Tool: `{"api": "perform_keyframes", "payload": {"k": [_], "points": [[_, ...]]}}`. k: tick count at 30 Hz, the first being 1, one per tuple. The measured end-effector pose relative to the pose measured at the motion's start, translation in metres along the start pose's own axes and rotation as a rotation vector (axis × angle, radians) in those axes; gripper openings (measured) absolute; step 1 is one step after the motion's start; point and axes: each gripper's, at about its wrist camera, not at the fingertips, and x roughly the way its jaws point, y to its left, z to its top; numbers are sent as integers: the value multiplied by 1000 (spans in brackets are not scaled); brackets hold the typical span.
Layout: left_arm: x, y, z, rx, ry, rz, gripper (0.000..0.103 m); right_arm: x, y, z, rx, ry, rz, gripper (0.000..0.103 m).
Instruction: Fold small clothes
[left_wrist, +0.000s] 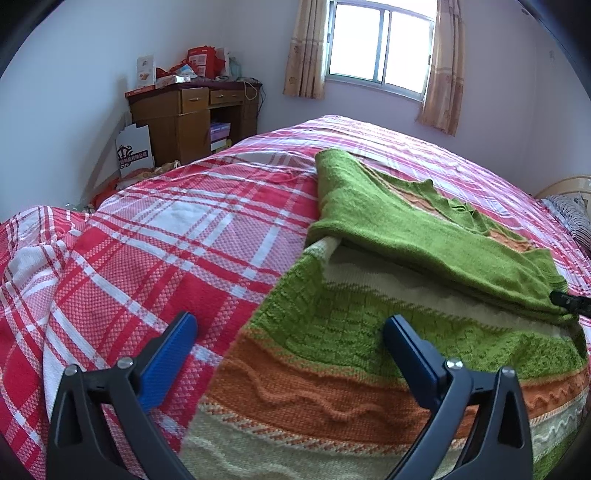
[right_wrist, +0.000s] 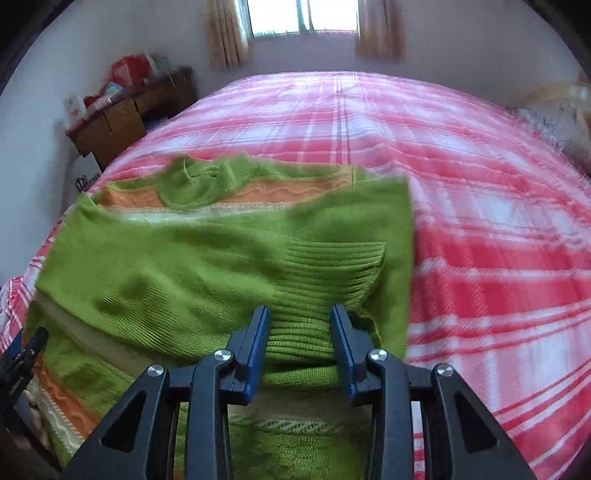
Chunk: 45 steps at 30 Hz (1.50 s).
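My right tongs (right_wrist: 300, 328) clamp the ribbed cuff (right_wrist: 332, 269) to carry the sleeve across the sweater (left_wrist: 332, 332), which lies flat on the bed (left_wrist: 166, 240). My left tongs (left_wrist: 290, 330) hang released above its left edge, free to pin it

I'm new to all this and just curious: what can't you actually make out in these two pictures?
- Left view: green, orange and cream knitted sweater, bottom hem cut off by the edge.
- Right view: brown wooden desk, clutter blurred.
- Right view: right gripper, grip on the green ribbed cuff uncertain.
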Motion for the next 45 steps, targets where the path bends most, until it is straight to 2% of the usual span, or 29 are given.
{"api": "perform_keyframes", "payload": {"k": [3,7,9,10,11,14,17,21,23,25,28,31,33,37,42,43,45], "points": [[0,1,0,-2,2,-8,103,-18,3,-4,-31,13,-21,36],[-1,-1,0,8,11,-9,103,-103,-6,-25,-54,-152,2,37],[-3,0,-1,16,16,-16,103,-146,-16,-41,-74,-222,-11,54],[-4,0,-2,23,21,-18,103,-172,-23,-55,-75,-264,-18,70],[-6,-1,-4,35,26,-17,103,-192,-30,-63,-71,-288,-17,76],[-18,-2,-12,79,35,-12,103,-235,-48,-99,-49,-309,2,76],[-39,3,-30,69,51,-36,103,-257,-59,-139,-31,-273,45,76],[-67,4,-49,88,56,-100,103,-259,-61,-177,-65,-147,84,76],[-88,3,-54,149,32,-99,103,-251,-60,-193,-64,-96,111,76],[-102,3,-55,166,7,-102,103,-242,-58,-207,-61,-48,127,76],[-115,6,-53,165,26,-133,103,-232,-56,-222,-36,-30,153,76],[-116,3,-55,192,74,-91,103,-222,-55,-233,18,-18,200,75],[-118,2,-60,206,77,-62,103,-217,-48,-241,27,3,219,75],[-125,-3,-69,232,72,-13,103,-204,-31,-250,-3,56,205,73],[-134,-6,-72,289,44,42,103,-188,-24,-259,26,88,194,73],[-136,-6,-74,305,34,47,103,-188,-21,-260,13,86,180,72],[-138,-5,-73,310,32,40,103,-188,-13,-259,-11,105,165,48]]}}
